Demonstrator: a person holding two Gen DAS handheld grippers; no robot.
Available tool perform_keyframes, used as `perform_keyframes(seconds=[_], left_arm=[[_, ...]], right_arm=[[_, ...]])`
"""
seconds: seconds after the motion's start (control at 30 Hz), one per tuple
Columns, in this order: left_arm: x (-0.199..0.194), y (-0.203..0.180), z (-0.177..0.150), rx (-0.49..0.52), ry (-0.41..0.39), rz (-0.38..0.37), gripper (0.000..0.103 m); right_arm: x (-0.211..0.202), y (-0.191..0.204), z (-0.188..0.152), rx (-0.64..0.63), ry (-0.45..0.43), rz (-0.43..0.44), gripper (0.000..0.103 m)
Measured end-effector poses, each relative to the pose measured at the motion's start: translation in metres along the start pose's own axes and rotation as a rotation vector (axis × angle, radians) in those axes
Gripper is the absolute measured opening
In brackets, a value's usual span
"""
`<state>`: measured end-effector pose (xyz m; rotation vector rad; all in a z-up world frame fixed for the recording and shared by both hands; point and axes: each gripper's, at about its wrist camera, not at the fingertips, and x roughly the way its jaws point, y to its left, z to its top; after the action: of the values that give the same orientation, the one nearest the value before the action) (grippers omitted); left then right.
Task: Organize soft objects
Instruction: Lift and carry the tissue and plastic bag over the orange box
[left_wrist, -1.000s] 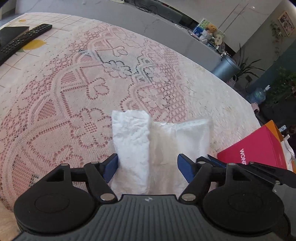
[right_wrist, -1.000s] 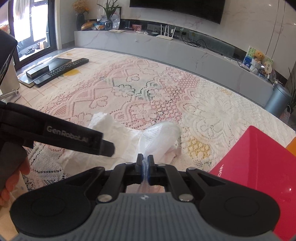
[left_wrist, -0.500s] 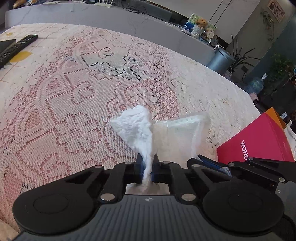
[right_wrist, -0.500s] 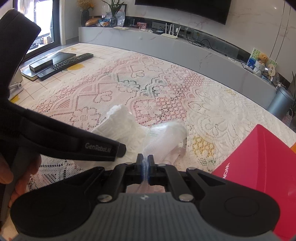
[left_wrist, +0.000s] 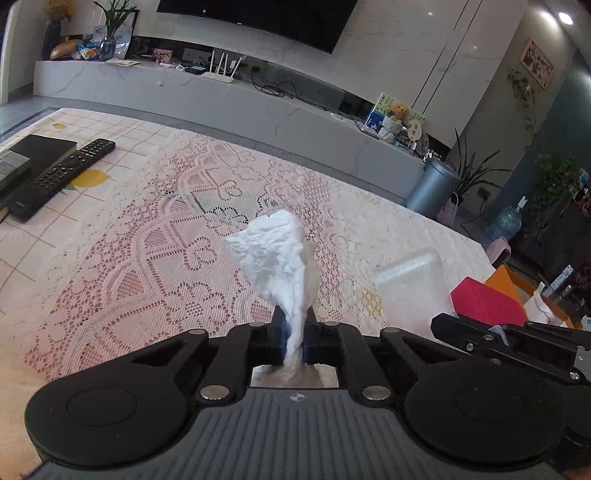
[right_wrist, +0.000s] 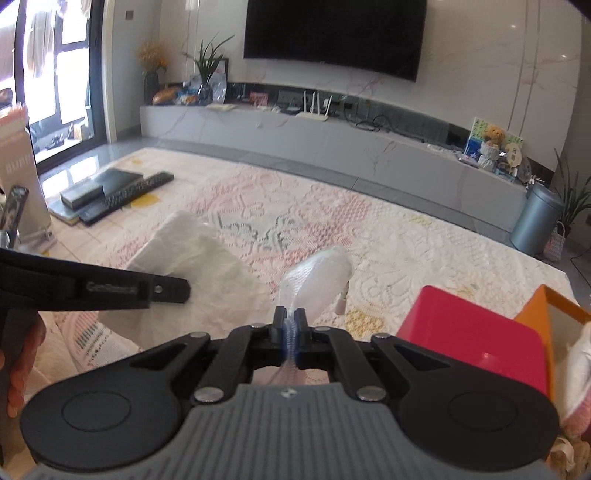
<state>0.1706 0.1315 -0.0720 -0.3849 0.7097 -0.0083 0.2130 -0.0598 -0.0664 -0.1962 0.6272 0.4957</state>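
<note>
Now you have a soft piece pinched in each gripper, both lifted off the lace cloth (left_wrist: 147, 258)

Your left gripper (left_wrist: 293, 341) is clamped on a crumpled white cloth (left_wrist: 275, 254) that stands up ahead of its fingers; your right gripper (right_wrist: 290, 332) is closed on a thin mesh bag (right_wrist: 319, 280), whose body hangs beyond the tips. Nothing looks sorted yet; both pieces need placing, perhaps near the red box (right_wrist: 476, 332) at your right, though I can't tell where they belong
</note>
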Motion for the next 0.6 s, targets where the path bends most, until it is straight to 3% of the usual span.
perform_keyframes(seconds=[0.3,0.6], left_arm=[[-0.052,-0.031,-0.001,0.005,-0.080,-0.082,0.008],[-0.072,-0.087,0.001,0.077,-0.124,-0.219,0.008]], right_arm=[[-0.065,-0.023,-0.007,0.095,-0.068,-0.042,0.000],[-0.126,-0.061,-0.021,0.156,-0.124,-0.124,0.000]])
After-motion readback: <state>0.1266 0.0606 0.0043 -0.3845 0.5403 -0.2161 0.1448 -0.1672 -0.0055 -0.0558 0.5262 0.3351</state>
